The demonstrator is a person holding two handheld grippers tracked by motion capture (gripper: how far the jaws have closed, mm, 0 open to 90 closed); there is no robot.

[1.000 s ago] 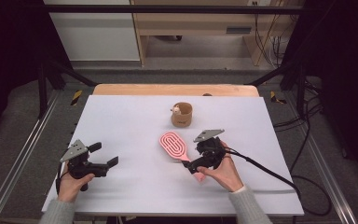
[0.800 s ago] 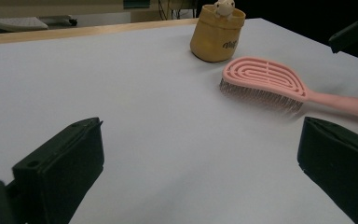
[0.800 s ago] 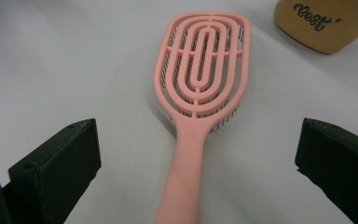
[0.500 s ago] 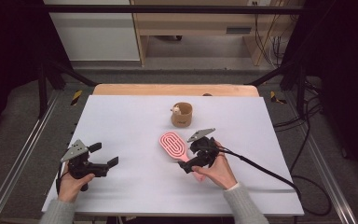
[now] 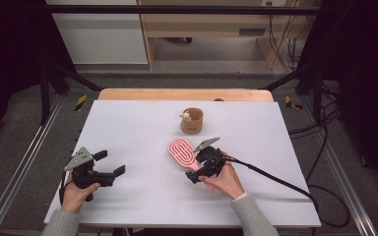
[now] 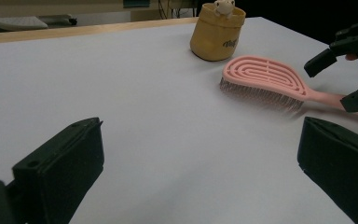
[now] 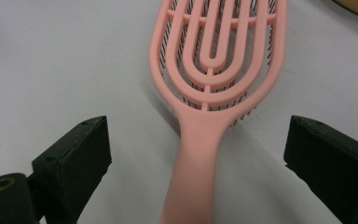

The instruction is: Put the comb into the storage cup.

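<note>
A small round tan cup (image 5: 192,121) stands on the white table (image 5: 128,128), with a little pale toy animal (image 5: 185,116) peeking out of its top. At the cup's 7 o'clock lies a pink plastic hairbrush (image 5: 182,153), bristles down. The right gripper (image 5: 203,169) has its jaws on either side of the handle; they have just been closing, not yet touching it. The left gripper (image 5: 112,174), well apart at 9 o'clock, is spread wide with nothing in it.

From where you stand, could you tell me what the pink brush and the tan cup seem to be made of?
Pink brush: apparently moulded plastic, matte, with smooth vented ribs and dark bristles beneath. Tan cup: possibly soft fabric or paper, given its dull, slightly slumped wall; hard to tell.
</note>
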